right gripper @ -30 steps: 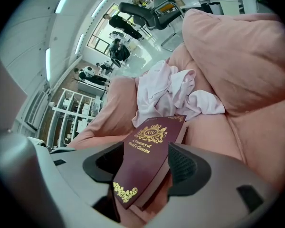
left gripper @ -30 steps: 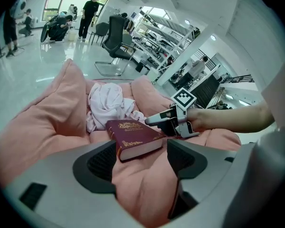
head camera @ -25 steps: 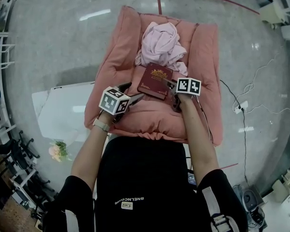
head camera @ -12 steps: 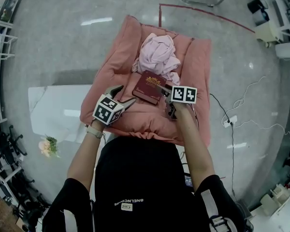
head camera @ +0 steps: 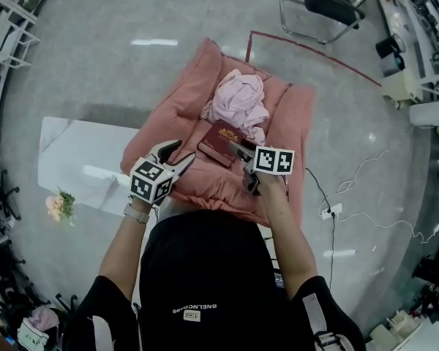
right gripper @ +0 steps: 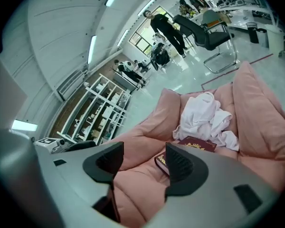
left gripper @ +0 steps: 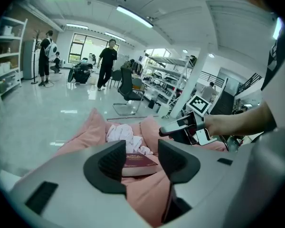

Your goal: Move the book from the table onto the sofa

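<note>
**Book is lying on the sofa; both grippers are backing off empty**

To the left of the salmon-pink cushioned sofa (head camera: 177, 97), the white stone-look table (head camera: 73, 159) is sitting with no book on it, so the pick-up end of the job is looking finished.

Over the sofa's front left edge, the left gripper (head camera: 177, 154) is hanging free. Its jaws are closing on nothing; the book is only showing through the gap, farther back on the seat.

In the middle of the sofa's seat, the dark red hardcover book (head camera: 218, 143) with its gold emblem is lying flat, cover up, its far end touching the pale pink crumpled cloth (head camera: 238, 101) heaped against the sofa's back. Nothing is gripping it.

Over the sofa's front right part, the right gripper (head camera: 241, 167) is holding its jaws apart and empty, with the book just beyond their tips.

Judging from this, the move itself is done and only the retreat of the hands is remaining (unless the book is meant to be straightened).

Compared with a second ago, both grippers are sitting higher and farther back from the book, the right one no longer at its corner. The left jaws are standing narrower than before. The book is keeping its place on the sofa.
</note>
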Available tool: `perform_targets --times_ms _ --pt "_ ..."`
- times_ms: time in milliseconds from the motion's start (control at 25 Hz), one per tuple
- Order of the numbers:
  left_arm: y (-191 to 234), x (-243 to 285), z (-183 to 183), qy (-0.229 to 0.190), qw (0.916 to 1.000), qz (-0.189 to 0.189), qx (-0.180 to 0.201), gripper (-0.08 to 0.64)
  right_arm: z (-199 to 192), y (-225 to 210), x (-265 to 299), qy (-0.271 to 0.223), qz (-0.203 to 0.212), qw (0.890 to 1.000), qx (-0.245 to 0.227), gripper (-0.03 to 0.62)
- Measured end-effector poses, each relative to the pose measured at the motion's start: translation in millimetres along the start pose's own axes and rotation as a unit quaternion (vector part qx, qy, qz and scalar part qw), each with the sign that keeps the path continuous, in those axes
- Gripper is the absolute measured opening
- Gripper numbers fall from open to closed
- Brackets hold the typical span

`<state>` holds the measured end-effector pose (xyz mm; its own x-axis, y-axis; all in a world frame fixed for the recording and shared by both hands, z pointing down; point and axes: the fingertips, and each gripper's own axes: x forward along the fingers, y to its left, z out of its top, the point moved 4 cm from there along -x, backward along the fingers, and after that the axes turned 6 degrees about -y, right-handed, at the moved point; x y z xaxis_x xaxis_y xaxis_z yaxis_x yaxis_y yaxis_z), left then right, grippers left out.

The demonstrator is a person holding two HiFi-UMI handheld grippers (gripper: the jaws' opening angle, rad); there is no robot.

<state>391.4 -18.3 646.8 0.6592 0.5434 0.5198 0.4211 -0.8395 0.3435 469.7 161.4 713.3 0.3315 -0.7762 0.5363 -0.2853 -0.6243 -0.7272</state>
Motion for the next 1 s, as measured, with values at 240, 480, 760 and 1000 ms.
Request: perform_targets --times_ms 240,480,760,1000 --pt "-10.6 -27.1 17.8 -0.067 0.9964 0.051 -0.005 0.080 3.3 29.0 -17.2 -0.003 0.031 0.999 -0.030 0.289" --pt "-28.4 -50.8 27.6 -0.110 0.9908 0.075 -0.024 0.017 7.6 56.0 -39.1 -0.011 0.068 0.996 -0.054 0.283" --pt "-53.2 -74.4 30.1 -0.164 0.9789 0.094 -0.079 0.015 14.8 69.8 -63.9 -0.041 0.076 0.990 -0.108 0.120" --pt "-77.6 -90.0 12.4 -0.174 0.9721 0.128 -0.093 0.015 12.6 75.4 -83.3 -0.065 0.069 0.984 -0.153 0.041"
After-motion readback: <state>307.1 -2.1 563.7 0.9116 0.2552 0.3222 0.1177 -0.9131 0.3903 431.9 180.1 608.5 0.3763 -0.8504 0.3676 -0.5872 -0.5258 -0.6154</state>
